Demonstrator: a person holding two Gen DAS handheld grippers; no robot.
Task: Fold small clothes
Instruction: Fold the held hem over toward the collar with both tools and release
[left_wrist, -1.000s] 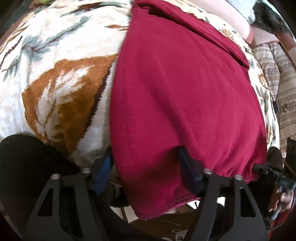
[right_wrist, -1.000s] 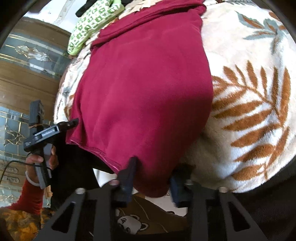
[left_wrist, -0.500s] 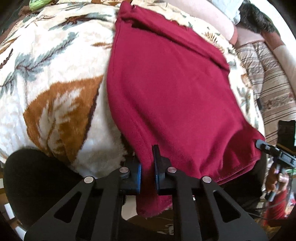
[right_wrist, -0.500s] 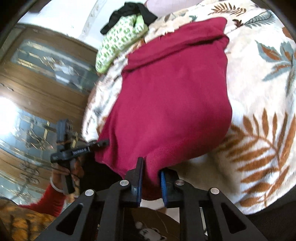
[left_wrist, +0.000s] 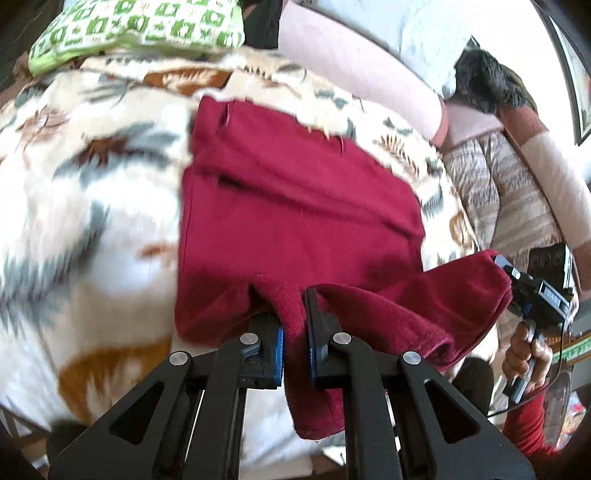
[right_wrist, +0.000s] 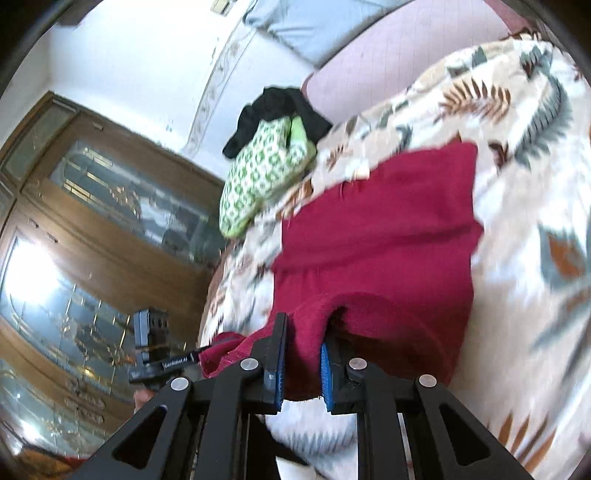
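A dark red fleece garment (left_wrist: 295, 206) lies flat on a leaf-patterned blanket (left_wrist: 92, 229). My left gripper (left_wrist: 293, 317) is shut on a pinched fold at its near hem, and the hem is raised off the blanket. In the right wrist view my right gripper (right_wrist: 303, 350) is shut on the other near corner of the garment (right_wrist: 376, 251), also raised. Each view catches the other gripper at its side: the right gripper (left_wrist: 517, 284) and the left gripper (right_wrist: 199, 356), with red cloth stretched between them. The garment's far part stays flat, with a fold across it.
A green-patterned cloth (right_wrist: 262, 173) and a black garment (right_wrist: 280, 107) sit at the blanket's far edge. A wooden glass-fronted cabinet (right_wrist: 92, 221) stands to the left. A striped quilt (left_wrist: 498, 192) lies to the right. A hand in a red sleeve (left_wrist: 528, 350) holds the right gripper.
Both grippers closed on the garment's near hem, then rose with it. The hem now hangs lifted between them, and more of the room's far side has come into view.
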